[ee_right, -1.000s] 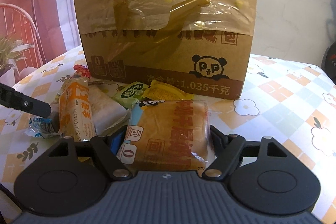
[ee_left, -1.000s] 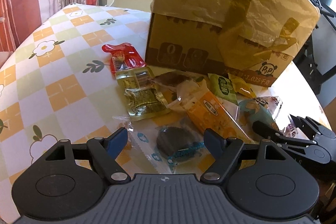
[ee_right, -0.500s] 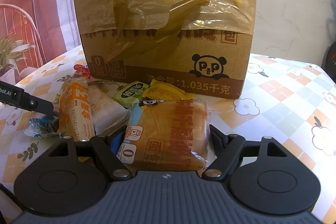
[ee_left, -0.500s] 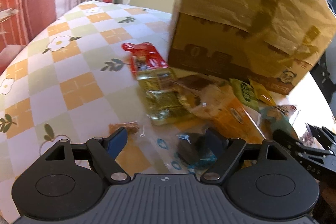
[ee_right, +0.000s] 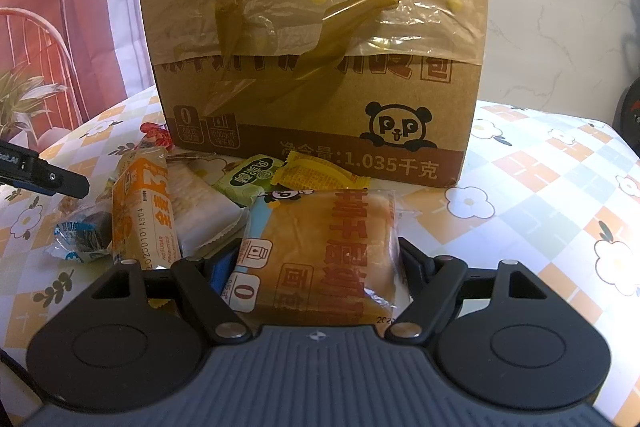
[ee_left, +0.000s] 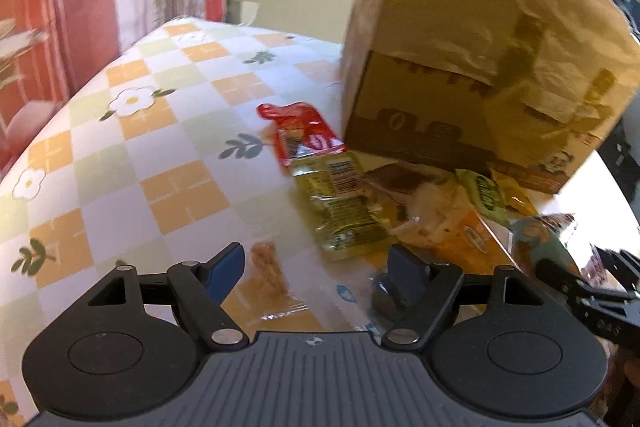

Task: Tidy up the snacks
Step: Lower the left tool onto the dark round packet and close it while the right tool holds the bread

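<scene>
1. The right hand-held gripper (ee_right: 318, 259) is clamped on a wrapped bread packet (ee_right: 320, 251), both fingers pressed against the packet's sides; its near end is hidden behind the gripper body.
2. The left hand-held gripper (ee_left: 316, 265) has just been closing but stands released, over a clear-wrapped brown snack (ee_left: 269, 277) that neither finger touches; a dark cookie in a blue wrapper (ee_left: 384, 301) lies partly hidden behind its right finger.
3. Further out, loose snacks lie heaped: a yellow-green packet (ee_left: 340, 203), a red sachet (ee_left: 302, 135), an orange bar (ee_right: 140, 211).
4. Behind them stands a cardboard box (ee_right: 320, 75) with a panda logo, plastic film taped over its top.
5. The left view is blurred.
6. The tabletop (ee_right: 540, 187) has a checked floral cover; red curtains hang beyond.
</scene>
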Motion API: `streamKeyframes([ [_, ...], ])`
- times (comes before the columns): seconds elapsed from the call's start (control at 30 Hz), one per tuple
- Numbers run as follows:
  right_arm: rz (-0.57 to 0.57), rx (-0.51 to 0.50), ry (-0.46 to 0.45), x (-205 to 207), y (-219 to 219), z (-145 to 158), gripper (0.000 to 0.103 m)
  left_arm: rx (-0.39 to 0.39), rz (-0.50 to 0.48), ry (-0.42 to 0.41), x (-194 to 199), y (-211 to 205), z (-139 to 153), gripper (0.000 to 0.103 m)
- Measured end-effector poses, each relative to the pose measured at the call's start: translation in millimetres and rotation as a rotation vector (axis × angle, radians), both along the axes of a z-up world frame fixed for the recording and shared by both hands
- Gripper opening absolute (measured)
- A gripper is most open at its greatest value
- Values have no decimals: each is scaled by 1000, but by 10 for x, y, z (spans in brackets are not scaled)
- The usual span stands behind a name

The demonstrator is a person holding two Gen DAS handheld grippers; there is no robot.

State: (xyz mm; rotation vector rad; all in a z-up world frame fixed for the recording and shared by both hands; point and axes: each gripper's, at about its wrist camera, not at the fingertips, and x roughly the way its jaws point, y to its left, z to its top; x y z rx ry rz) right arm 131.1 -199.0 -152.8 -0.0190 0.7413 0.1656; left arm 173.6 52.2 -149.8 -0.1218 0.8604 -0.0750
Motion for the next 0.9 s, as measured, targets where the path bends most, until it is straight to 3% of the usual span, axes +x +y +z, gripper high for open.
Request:
streamKeyframes([
  [0.2,-1,2,1,-7,1,-4,79,-69,-115,-31,-18,-47,70,67],
  [0.33,0,3,2,-6,-2,-5,79,-111,-210,39,128,-153,-40,67],
  [0.43,0,2,2,-4,-4,-7,79,-100,-216,60,190,-207,-121,67],
  [0.9,0,6,10,5,-8,-13,80,-212,-202,149,27,-17,-165,70],
])
